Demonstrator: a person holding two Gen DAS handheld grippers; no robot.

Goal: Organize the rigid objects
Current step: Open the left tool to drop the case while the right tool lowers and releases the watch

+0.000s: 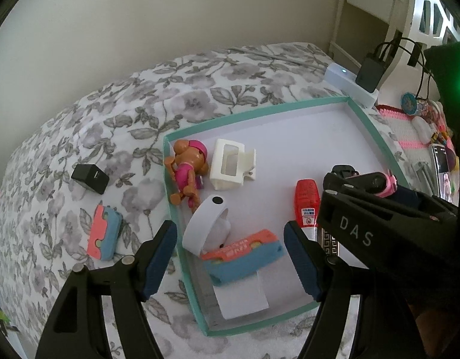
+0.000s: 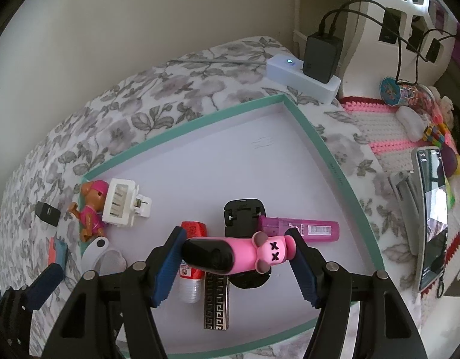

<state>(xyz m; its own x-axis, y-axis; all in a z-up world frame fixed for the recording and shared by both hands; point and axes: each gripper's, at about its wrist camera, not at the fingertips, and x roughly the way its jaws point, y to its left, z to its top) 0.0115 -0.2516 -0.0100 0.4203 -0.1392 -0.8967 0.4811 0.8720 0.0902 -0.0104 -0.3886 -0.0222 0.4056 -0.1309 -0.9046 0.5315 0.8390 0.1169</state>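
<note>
A teal-rimmed white tray [image 1: 260, 110] [image 2: 182, 128] lies on a flowered bedspread. My right gripper [image 2: 234, 248] is shut on a pink and black bear-faced toy [image 2: 254, 254], gripped end to end just above the tray. Under it lie a red-capped tube [image 2: 194, 230], a patterned metal bar [image 2: 216, 305], a black holder [image 2: 242, 215] and a magenta tube [image 2: 304, 230]. My left gripper [image 1: 227, 239] hangs open over the tray's near left corner, above a white band [image 1: 203, 227] and a coral and blue toy [image 1: 242, 257]. Its pads touch nothing. A dog figure [image 1: 188, 164] and a white clip [image 1: 228, 164] lie at the tray's left.
Outside the tray on the bedspread lie a black cube [image 1: 89, 178] and a second coral and blue toy [image 1: 104, 233]. A white power strip with a black charger [image 2: 301, 77] sits behind the tray. To the right are a pink knitted mat [image 2: 385, 125] and a phone on a stand [image 2: 433, 209].
</note>
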